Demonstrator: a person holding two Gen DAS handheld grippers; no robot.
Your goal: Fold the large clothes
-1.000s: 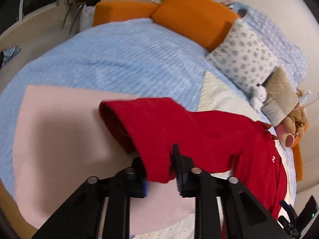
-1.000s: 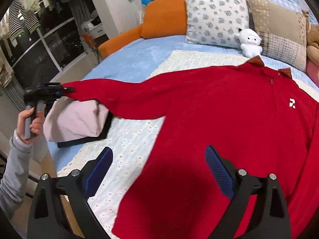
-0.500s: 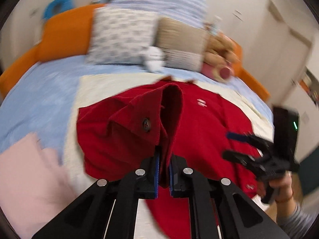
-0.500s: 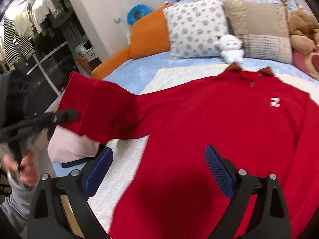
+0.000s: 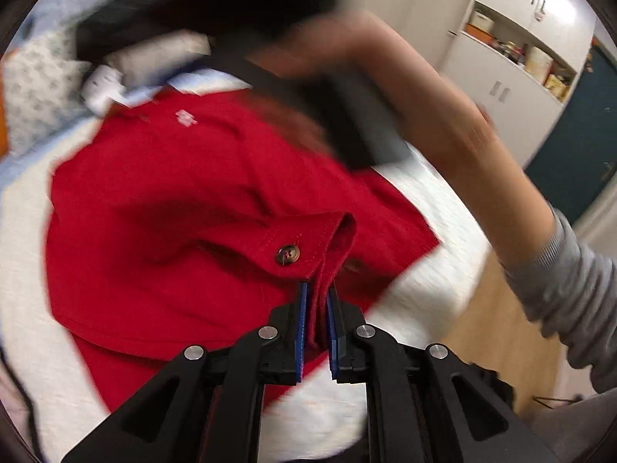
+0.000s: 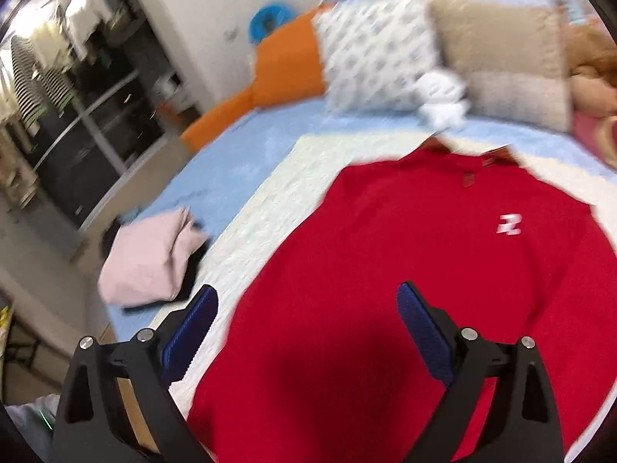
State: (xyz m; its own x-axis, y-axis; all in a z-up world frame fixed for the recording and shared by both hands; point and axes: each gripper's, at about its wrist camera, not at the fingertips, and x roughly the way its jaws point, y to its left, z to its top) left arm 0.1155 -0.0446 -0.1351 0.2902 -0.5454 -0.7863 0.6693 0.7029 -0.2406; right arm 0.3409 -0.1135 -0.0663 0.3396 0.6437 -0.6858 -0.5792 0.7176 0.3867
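Note:
A red long-sleeved shirt (image 6: 405, 254) with a white chest logo lies front up on a white quilted mat (image 6: 270, 208) on the bed. My left gripper (image 5: 317, 308) is shut on the buttoned cuff (image 5: 308, 243) of its sleeve and holds it over the shirt's body (image 5: 154, 200). My right gripper (image 6: 306, 320) is open and empty, hovering above the shirt's lower part. The person's right forearm (image 5: 443, 123) crosses the left wrist view above the shirt.
A folded pink garment (image 6: 150, 258) lies on the blue bedspread (image 6: 239, 162) to the left of the mat. Orange bolsters (image 6: 285, 65), patterned pillows (image 6: 378, 50) and soft toys (image 6: 439, 96) line the head of the bed. Wooden floor (image 5: 501, 328) and white cabinets (image 5: 513, 58) are beside the bed.
My left gripper has swung the sleeve cuff from the left side across over the shirt's body. The right gripper has stayed open above the shirt, shifting slightly.

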